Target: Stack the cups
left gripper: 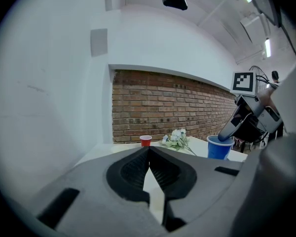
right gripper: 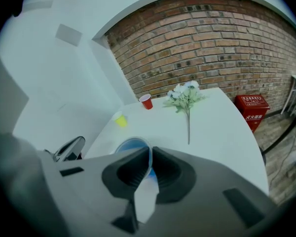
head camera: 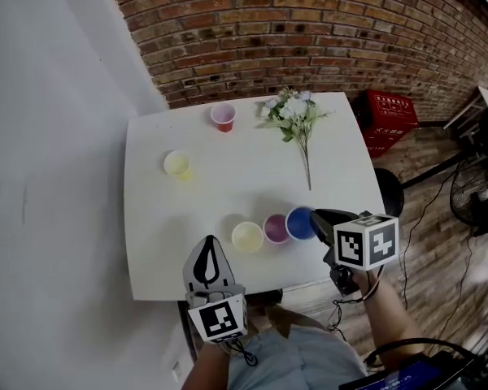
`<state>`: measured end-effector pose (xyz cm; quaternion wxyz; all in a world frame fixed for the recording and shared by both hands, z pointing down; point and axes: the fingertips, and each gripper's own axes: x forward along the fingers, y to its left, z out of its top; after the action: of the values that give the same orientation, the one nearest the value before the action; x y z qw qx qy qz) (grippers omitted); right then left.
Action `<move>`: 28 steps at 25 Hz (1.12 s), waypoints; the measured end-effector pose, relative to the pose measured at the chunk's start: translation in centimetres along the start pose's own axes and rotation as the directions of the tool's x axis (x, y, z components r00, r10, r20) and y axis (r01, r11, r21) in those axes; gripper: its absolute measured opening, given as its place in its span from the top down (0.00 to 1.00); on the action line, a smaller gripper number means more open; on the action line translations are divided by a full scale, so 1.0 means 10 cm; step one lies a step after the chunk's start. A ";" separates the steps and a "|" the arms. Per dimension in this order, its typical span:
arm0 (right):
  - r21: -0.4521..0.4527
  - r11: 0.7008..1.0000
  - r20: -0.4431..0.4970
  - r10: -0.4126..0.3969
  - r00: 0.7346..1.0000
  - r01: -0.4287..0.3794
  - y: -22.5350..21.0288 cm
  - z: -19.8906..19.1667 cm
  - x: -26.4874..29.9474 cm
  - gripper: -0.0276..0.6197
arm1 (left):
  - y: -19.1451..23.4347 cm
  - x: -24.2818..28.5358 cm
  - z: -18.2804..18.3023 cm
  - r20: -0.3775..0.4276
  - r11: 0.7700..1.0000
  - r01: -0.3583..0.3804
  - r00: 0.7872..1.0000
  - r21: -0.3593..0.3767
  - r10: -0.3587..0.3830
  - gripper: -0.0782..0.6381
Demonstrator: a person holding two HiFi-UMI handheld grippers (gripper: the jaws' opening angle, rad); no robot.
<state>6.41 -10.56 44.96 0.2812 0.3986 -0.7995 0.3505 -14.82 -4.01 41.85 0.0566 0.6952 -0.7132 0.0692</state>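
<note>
Three cups stand in a row near the white table's (head camera: 146, 242) front edge: a pale yellow cup (head camera: 247, 236), a purple cup (head camera: 276, 228) and a blue cup (head camera: 298, 223). My right gripper (head camera: 315, 216) is shut on the blue cup's (right gripper: 130, 146) right rim, one jaw inside and one outside. A second yellow cup (head camera: 177, 165) sits at the left, and a red cup (head camera: 224, 118) stands at the far edge. My left gripper (head camera: 209, 242) hovers at the front edge, left of the row, shut and empty (left gripper: 149, 150). It faces the blue cup (left gripper: 219, 147).
A bunch of white flowers (head camera: 297, 116) lies at the table's far right, stem toward the blue cup. A red crate (head camera: 388, 122) and a fan (head camera: 476, 189) stand on the floor to the right. A brick wall (head camera: 309, 31) is behind, a white wall to the left.
</note>
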 end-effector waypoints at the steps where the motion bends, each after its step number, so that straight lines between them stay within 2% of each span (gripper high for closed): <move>1: 0.000 1.000 -0.001 -0.002 1.000 0.002 0.00 0.00 0.00 0.91 | 0.00 0.01 0.01 0.005 1.000 0.002 1.000 -0.002 -0.002 0.88; 16: 0.055 0.998 0.000 0.015 1.000 -0.015 -0.06 0.02 -0.03 0.91 | 0.02 0.07 0.00 -0.015 1.000 0.005 1.000 -0.014 -0.006 0.88; 21: 0.062 0.998 0.004 0.014 1.000 -0.014 -0.09 0.02 0.01 0.91 | 0.05 0.09 -0.05 0.001 1.000 0.008 1.000 0.022 -0.008 0.88; 28: 0.072 0.997 0.019 0.024 1.000 -0.026 -0.08 0.06 0.00 0.88 | 0.03 0.09 -0.02 -0.015 1.000 0.009 1.000 -0.001 -0.009 0.88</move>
<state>6.95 -11.40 44.89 0.2549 0.4016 -0.7937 0.3791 -15.14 -4.88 42.21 0.0623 0.6978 -0.7097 0.0739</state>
